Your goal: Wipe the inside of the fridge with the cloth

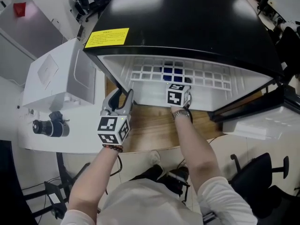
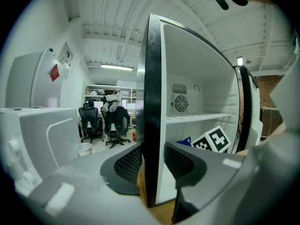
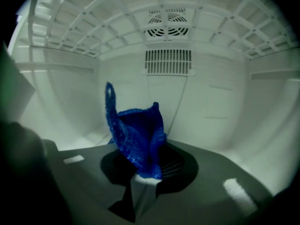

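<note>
A black mini fridge stands open on a wooden table, its white inside facing me. My right gripper reaches in under the white grid shelf. Its jaws are shut on a crumpled blue cloth, which stands up from them just above the fridge floor. Through the shelf the cloth shows as a blue patch. My left gripper is at the fridge's left front corner. There its jaws clamp the black front edge of the left side wall.
The fridge door hangs open to the right. A white boxy appliance and a small black device sit to the left. The wooden tabletop lies in front. An office chair stands at lower right.
</note>
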Action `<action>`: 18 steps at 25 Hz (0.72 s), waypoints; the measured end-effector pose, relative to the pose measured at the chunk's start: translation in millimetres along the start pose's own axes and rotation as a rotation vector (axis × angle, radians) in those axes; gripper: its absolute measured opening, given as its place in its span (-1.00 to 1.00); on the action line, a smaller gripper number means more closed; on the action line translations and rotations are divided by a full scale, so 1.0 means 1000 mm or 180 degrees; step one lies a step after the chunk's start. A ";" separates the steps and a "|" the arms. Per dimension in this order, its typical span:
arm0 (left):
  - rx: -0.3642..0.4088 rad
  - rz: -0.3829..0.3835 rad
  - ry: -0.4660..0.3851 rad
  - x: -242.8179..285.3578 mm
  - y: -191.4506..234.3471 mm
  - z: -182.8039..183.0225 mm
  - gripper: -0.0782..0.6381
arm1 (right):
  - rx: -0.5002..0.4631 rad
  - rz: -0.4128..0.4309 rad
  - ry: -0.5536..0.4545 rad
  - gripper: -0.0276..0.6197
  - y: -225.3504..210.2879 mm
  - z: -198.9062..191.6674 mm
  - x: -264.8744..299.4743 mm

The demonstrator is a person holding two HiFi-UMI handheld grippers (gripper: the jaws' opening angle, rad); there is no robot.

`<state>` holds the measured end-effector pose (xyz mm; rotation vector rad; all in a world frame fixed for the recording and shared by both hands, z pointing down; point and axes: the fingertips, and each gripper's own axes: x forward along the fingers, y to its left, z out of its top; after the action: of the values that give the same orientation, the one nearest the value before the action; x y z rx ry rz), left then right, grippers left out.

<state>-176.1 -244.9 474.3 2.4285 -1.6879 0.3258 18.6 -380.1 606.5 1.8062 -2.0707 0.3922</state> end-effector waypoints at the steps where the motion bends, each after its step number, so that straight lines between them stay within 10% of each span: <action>1: -0.0006 0.0010 -0.0004 0.000 0.000 0.000 -0.40 | 0.0010 -0.0029 -0.0009 -0.64 -0.008 0.001 -0.002; 18: -0.0028 0.0076 0.0022 0.002 0.001 -0.001 -0.39 | 0.0038 -0.0618 0.0107 -0.64 -0.110 -0.015 -0.026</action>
<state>-176.3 -246.4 475.9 2.3999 -1.7132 0.3289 131.4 -365.9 605.7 1.9720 -1.8534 0.3787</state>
